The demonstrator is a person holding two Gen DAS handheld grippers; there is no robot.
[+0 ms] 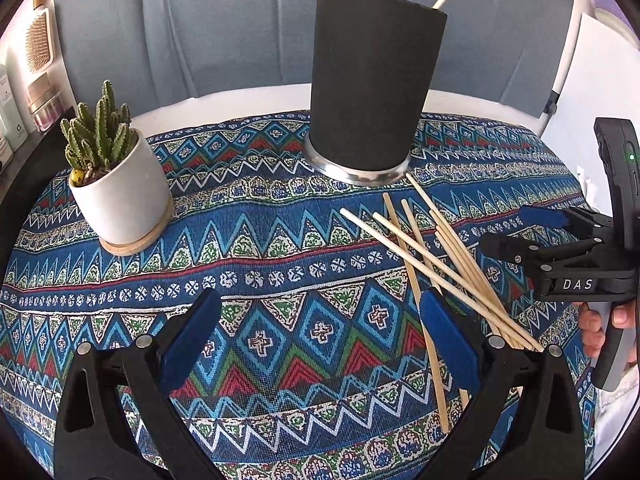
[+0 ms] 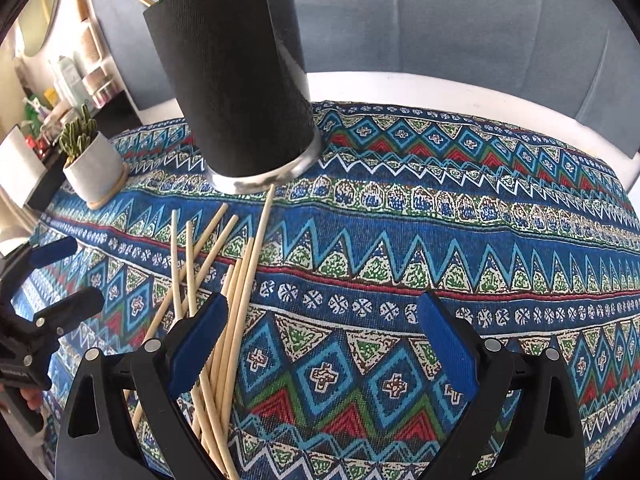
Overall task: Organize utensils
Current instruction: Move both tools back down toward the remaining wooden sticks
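- Sticks [image 1: 436,256] loose on cloth [image 1: 256,240], crossed in a heap just before holder [image 1: 372,80]; two more already standing inside.
- Crossed and overlapping: pinching one likely drags or flicks neighbours, maybe off the table edge.
- Thin and round: easy to roll or pivot out of the pads when lifted.
- Longest stick tip almost at holder base; a nudge there could shove or tip the tall holder.
- Left tool [image 1: 320,344] spread wide, empty, one finger over the heap.
- Right tool [image 2: 324,348] likewise wide, empty, one finger [image 2: 196,344] over the sticks.
- Both tools close together: collision risk.
- Cactus pot [image 1: 120,196] well apart, low risk.
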